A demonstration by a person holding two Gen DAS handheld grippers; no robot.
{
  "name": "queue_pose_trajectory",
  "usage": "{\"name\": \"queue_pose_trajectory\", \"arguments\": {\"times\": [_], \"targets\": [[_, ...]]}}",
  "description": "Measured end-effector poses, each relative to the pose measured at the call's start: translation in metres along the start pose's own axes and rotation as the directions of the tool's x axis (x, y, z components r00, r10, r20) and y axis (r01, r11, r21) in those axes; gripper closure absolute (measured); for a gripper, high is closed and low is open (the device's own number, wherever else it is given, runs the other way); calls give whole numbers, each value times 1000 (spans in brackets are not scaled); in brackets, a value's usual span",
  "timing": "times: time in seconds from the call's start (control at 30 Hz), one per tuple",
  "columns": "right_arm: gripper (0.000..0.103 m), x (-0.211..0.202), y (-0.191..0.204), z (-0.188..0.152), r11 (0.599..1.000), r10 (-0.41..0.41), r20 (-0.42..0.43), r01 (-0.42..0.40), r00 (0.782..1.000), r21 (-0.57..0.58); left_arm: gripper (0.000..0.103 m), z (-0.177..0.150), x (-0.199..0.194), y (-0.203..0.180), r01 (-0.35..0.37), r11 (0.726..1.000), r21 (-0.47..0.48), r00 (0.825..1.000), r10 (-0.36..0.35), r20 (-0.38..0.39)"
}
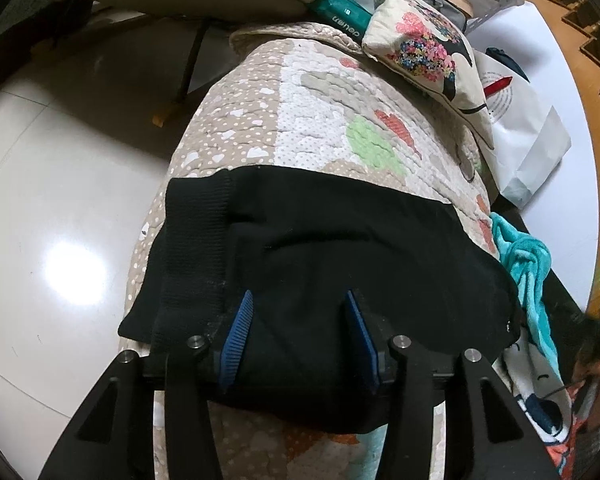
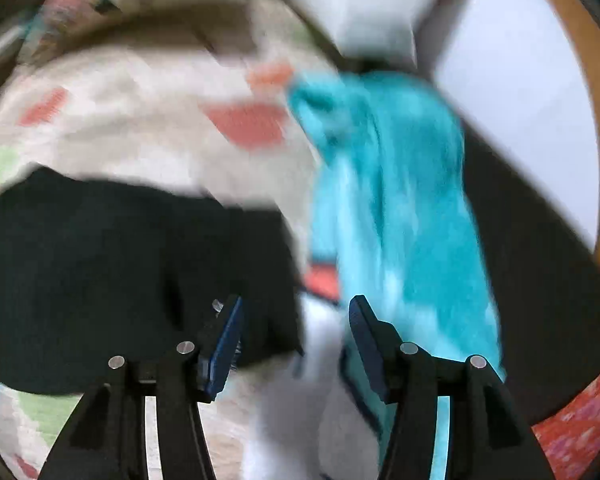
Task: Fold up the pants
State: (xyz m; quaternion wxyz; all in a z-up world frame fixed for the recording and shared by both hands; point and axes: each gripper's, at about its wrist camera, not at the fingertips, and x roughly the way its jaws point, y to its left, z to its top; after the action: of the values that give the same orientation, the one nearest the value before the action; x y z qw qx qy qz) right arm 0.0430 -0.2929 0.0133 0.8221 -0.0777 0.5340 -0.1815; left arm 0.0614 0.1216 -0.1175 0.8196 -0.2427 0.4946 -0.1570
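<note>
Pants [image 1: 320,248] black, folded flat on quilt [image 1: 320,120], under parted, empty left claw [image 1: 298,312]; right claw [image 2: 296,316] agape

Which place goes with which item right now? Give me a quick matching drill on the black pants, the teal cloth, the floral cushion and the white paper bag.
Things:
1. black pants
2. teal cloth
3. floral cushion
4. white paper bag

Places:
A. at the far end of the quilt
B. bunched at the quilt's right edge, beside the pants
C. spread across the quilt's near end, under the left gripper
D. off the quilt, on the right

Pairs: 1-C, 2-B, 3-A, 4-D
</note>
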Motion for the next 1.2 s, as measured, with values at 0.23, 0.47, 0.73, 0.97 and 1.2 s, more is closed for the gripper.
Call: {"name": "queue_pose_trajectory", "arguments": {"times": [0.23,0.47,0.73,0.97,1.2], "targets": [[36,24,131,51,888,369,16,-348,929,-302,56,-2,1,-3,-18,999,27,1000,18,2],[36,100,182,88,832,388,-82,-387,918,-397,53,0,4,3,25,1000,3,1000,-25,1],[94,105,171,110,814,445,-153,-470,882,-342,49,0,6,-2,14,1000,27,1000,-14,13],[102,104,151,112,941,212,17,-200,977,-273,49,5,-10,15,67,995,-70,995,-61,76],[34,30,205,92,849,418,36,-376,908,-371,49,3,-76,78,12,921,-389,953,107,283]]}}
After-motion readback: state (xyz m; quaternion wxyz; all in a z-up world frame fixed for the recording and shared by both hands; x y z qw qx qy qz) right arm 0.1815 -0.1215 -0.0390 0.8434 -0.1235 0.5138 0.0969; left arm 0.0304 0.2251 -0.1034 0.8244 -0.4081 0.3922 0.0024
